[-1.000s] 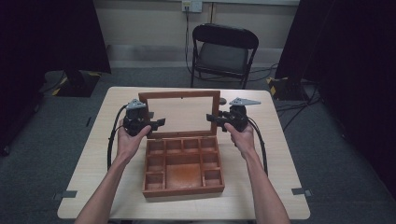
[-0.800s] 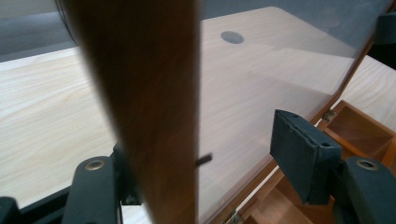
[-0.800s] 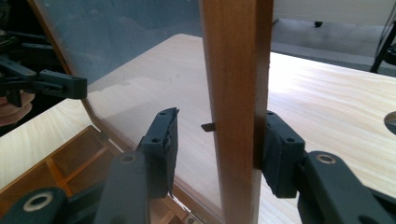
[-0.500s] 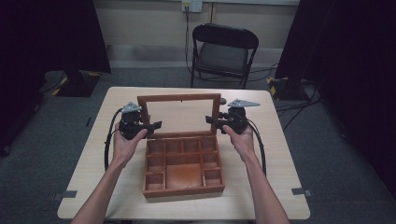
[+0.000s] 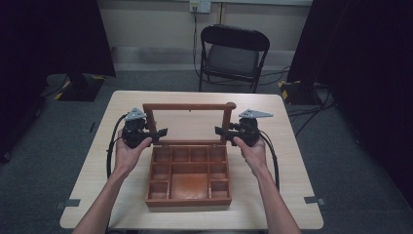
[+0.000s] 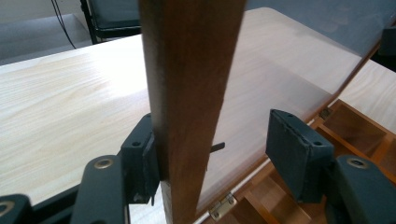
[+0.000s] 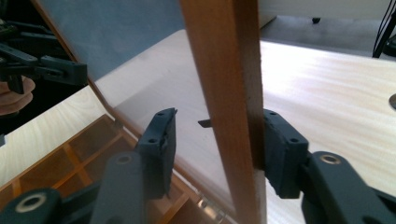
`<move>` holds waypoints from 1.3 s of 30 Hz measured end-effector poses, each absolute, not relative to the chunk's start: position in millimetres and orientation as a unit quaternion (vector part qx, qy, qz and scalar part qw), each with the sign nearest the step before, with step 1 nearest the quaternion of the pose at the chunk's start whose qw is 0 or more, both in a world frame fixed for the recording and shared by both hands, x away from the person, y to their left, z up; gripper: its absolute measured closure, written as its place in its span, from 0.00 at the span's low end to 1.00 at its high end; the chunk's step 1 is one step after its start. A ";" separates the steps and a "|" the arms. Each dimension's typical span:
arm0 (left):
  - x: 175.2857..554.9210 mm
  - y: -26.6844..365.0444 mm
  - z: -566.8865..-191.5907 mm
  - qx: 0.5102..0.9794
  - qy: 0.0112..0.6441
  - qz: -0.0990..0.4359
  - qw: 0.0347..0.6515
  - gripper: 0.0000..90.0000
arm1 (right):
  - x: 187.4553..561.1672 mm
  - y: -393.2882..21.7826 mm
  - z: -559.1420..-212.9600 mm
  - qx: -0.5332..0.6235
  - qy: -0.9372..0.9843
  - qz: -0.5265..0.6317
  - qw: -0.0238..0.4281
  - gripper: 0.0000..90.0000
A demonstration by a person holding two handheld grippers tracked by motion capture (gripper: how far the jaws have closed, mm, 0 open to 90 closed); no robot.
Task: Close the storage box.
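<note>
Fingers of both grippers are standing open around the upright lid (image 5: 189,122) of the wooden box (image 5: 188,176) on the counter (image 5: 272,161): the left gripper (image 5: 161,132) is straddling its left frame post, the right gripper (image 5: 220,130) its right post, neither clamping.

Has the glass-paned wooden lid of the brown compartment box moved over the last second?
Yes. The lid has swung up: its top rail stands farther toward the black folding chair, nearer upright above the fixed box base.
</note>
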State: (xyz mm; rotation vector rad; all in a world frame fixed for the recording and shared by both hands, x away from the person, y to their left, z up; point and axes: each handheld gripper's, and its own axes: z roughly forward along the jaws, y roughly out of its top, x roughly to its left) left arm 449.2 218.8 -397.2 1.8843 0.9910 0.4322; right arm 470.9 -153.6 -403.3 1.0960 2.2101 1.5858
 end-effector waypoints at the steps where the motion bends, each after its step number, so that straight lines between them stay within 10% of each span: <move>1: 447.6 219.5 -397.2 0.769 0.403 0.176 0.465 0.43 | 469.5 -152.9 -403.9 0.374 0.749 0.536 0.103 0.54; 39: 403.3 240.2 -417.3 0.761 0.415 0.171 0.469 0.35 | 420.2 -160.7 -414.8 0.372 0.757 0.523 0.122 0.43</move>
